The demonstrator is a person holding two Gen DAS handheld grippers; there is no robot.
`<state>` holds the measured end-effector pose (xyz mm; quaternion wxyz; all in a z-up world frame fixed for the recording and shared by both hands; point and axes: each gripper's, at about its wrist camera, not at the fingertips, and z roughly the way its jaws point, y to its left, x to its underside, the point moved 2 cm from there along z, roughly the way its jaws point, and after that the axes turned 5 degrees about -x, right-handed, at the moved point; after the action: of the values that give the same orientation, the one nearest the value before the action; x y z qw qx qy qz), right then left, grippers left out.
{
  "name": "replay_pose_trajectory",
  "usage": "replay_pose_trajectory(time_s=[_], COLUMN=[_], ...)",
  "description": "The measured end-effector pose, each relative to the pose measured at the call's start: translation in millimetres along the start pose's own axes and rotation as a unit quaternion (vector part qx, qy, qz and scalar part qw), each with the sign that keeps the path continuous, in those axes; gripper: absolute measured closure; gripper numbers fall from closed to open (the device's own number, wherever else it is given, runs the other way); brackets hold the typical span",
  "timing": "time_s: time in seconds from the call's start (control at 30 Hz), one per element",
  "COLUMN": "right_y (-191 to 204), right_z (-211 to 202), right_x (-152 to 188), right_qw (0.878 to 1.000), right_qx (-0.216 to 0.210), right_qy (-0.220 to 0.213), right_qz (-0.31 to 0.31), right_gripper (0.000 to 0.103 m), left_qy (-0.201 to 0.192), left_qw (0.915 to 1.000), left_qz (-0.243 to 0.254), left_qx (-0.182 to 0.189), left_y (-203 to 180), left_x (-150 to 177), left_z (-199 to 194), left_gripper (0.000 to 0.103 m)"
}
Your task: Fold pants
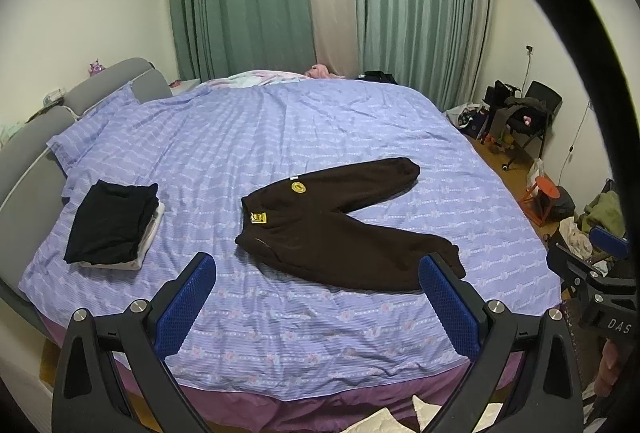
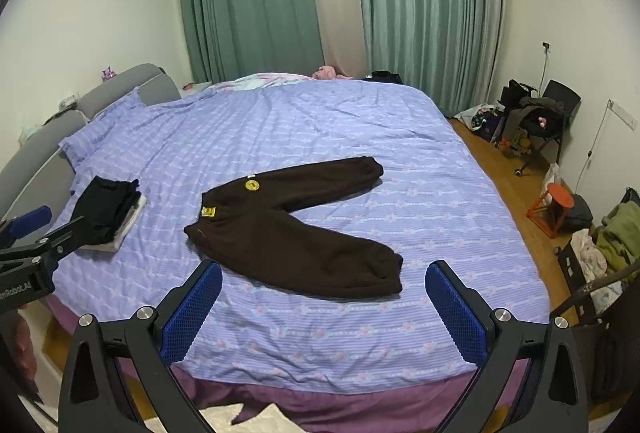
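Observation:
Dark brown pants [image 1: 340, 225] lie flat on the bed with both legs spread in a V, waistband to the left, two yellow patches near the waist. They show in the right wrist view [image 2: 292, 233] too. My left gripper [image 1: 316, 269] is open and empty, held above the bed's near edge, in front of the pants. My right gripper [image 2: 324, 277] is open and empty, also short of the pants. The right gripper shows at the right edge of the left wrist view [image 1: 596, 273]; the left gripper shows at the left edge of the right wrist view [image 2: 32, 233].
The bed [image 1: 280, 137] has a purple-blue patterned cover. A stack of folded dark and white clothes [image 1: 112, 225] lies at its left side, near the grey headboard [image 1: 40, 137]. A chair with bags [image 2: 532, 117], an orange stool [image 2: 556, 205] and piled clothes [image 2: 612, 237] stand on the floor at right.

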<state>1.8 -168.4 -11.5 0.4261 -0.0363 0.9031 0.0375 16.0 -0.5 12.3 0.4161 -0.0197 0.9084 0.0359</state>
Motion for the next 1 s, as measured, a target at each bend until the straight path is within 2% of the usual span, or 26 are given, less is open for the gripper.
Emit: replay_pose_trajectory(time_s=[0.5, 1.0], right_y=[-1, 1], right_z=[-1, 2], right_x=[-1, -7], right_qw=[1.000, 1.000], right_qx=[-0.007, -0.005], right_qy=[-0.005, -0.008], right_qz=[0.003, 0.004], right_gripper=[0.000, 0.000], left_qy=[-0.008, -0.018], left_qw=[1.0000, 0.9998], left_qz=[0.003, 0.010], left_qx=[-0.001, 0.004], left_y=[-1, 4], left_x=[1, -11], left_z=[-1, 4], left_gripper=[0.000, 0.000])
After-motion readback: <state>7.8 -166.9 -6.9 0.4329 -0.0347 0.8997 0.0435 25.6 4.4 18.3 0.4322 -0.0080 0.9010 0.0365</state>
